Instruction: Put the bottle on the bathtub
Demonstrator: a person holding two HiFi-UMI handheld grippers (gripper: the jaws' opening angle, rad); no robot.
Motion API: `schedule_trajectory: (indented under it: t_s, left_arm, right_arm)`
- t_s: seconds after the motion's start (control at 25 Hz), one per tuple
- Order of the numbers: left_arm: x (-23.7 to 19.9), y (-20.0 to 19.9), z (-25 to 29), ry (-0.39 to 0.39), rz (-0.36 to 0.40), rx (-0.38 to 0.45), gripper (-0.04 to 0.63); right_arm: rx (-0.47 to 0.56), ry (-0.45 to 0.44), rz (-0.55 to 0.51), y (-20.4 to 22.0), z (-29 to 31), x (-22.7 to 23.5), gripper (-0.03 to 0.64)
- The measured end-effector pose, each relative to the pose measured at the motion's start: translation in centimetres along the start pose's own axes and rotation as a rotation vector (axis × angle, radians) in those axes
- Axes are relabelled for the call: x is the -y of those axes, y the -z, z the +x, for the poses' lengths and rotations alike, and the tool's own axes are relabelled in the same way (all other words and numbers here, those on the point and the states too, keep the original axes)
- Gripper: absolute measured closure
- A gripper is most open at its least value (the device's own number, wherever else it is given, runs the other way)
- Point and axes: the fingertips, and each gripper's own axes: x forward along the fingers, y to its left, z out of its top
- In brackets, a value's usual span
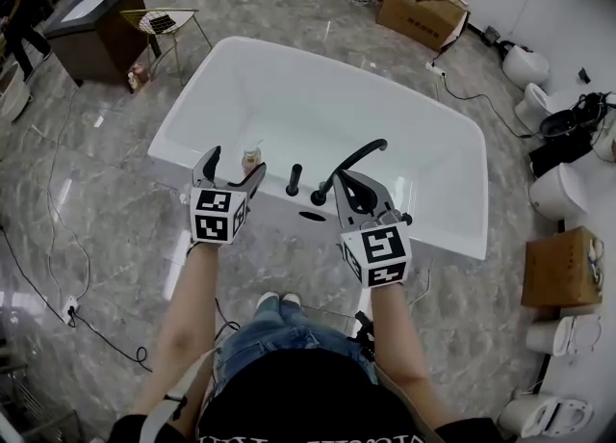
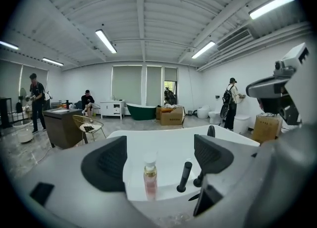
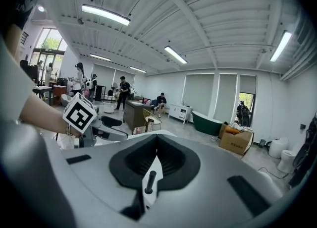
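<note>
A small bottle (image 1: 252, 158) with pinkish liquid, a gold collar and a clear cap stands upright on the near rim of the white bathtub (image 1: 404, 224). My left gripper (image 1: 232, 169) is open just in front of it. In the left gripper view the bottle (image 2: 150, 178) shows between the two dark pads (image 2: 106, 165), touching neither. My right gripper (image 1: 345, 184) hovers over the rim by the black tap, shut and empty. In the right gripper view its pads (image 3: 133, 160) meet at the tip, right gripper (image 3: 157, 145).
A black tap handle (image 1: 294, 180) and a curved black spout (image 1: 354, 160) stand on the rim right of the bottle. A cardboard box (image 1: 561, 266), toilets (image 1: 558, 191) and cables lie at the right. A dark desk (image 1: 96, 32) and wire chair (image 1: 164, 22) stand far left.
</note>
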Motion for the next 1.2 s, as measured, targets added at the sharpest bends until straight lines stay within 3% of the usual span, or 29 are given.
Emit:
schedule_trajectory:
  t_s: [0.84,1.04,1.2]
  left_arm:
    - [1.5,-9.6,-5.5,-0.020,-0.003,0.189,0.174]
    - [1.6,-11.7,-6.1,-0.025,0.034,0.235,0.220]
    - [1.3,-12.9,-6.8,-0.054,0.049,0.268,0.312]
  right_arm:
    - [0.156,0.063,-0.031,-7.2,-3.6,1.2,0.601]
    - [0.185,0.077,-0.047,-8.5,-4.1,1.9,0.601]
    - [0.207,0.087,-0.048,-9.5,-4.6,2.4,0.602]
